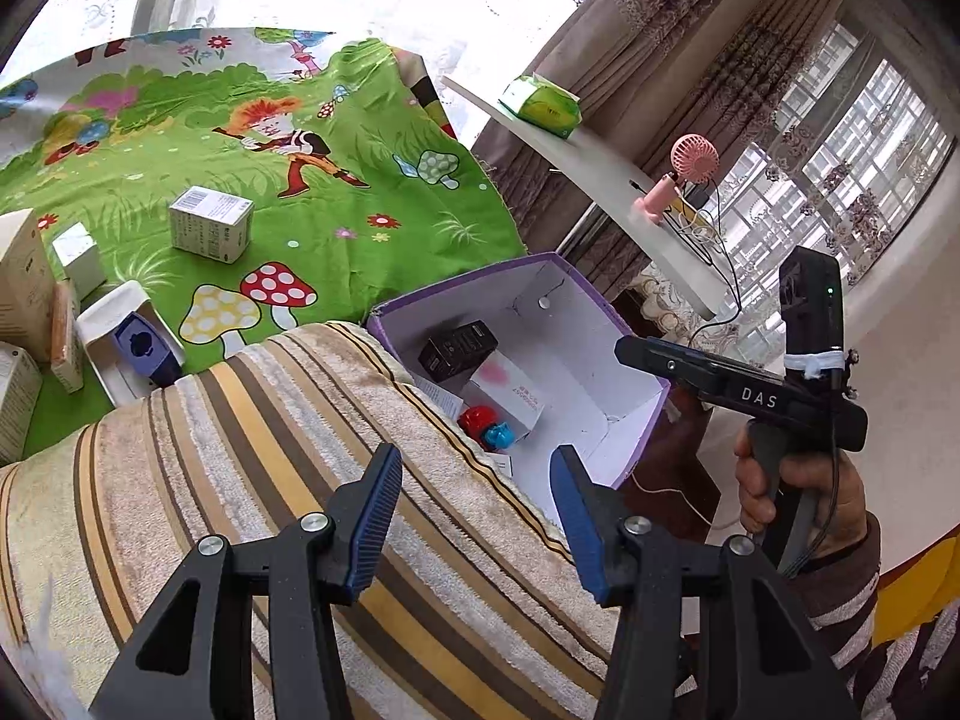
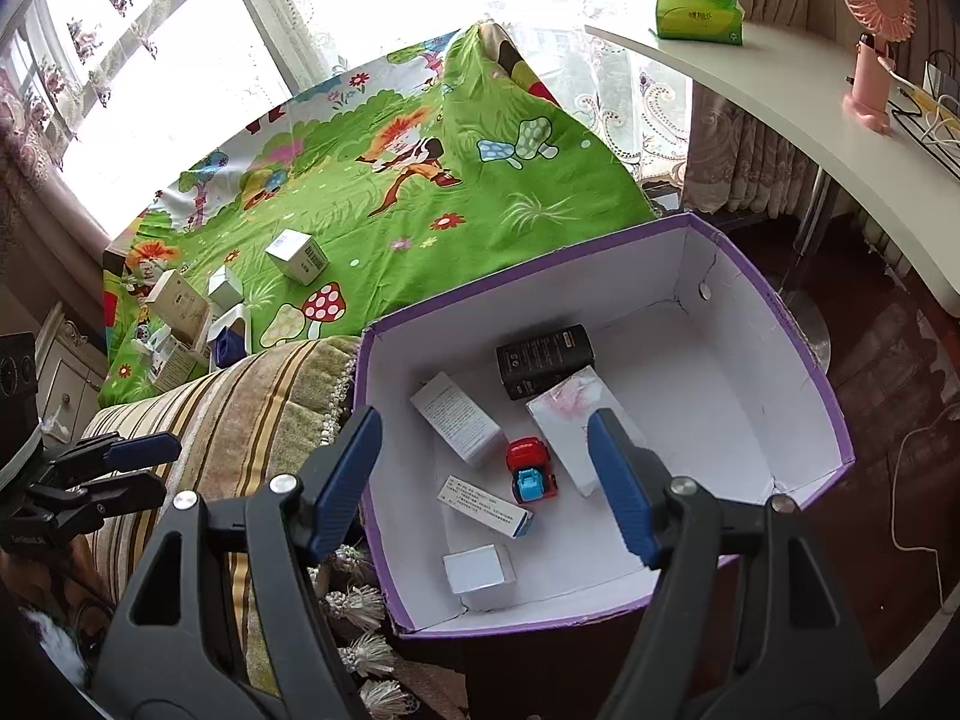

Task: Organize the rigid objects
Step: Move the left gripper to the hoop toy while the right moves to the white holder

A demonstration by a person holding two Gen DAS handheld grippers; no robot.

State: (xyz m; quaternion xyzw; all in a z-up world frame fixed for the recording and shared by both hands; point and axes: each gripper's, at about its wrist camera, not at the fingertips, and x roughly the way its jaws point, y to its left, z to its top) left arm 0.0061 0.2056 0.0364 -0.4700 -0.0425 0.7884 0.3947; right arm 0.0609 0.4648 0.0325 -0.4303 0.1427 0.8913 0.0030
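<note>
A purple box with a white inside (image 2: 780,324) (image 1: 600,294) stands beside a striped cushion. In it lie a black box (image 2: 545,360), several white boxes (image 2: 462,423) and a red and blue toy car (image 2: 531,471) (image 1: 486,426). My right gripper (image 2: 483,480) is open and empty above the box. My left gripper (image 1: 477,516) is open and empty over the striped cushion (image 1: 300,450). More small boxes lie on the green cartoon cloth: a white cube box (image 1: 210,225) (image 2: 297,255), a blue and white box (image 1: 135,348) and others at the left edge.
A white curved desk (image 2: 810,114) at the right holds a green tissue pack (image 2: 696,9), a pink fan (image 2: 873,36) and cables. Curtains and windows are behind. The right gripper's handle and the hand holding it (image 1: 798,480) show in the left view.
</note>
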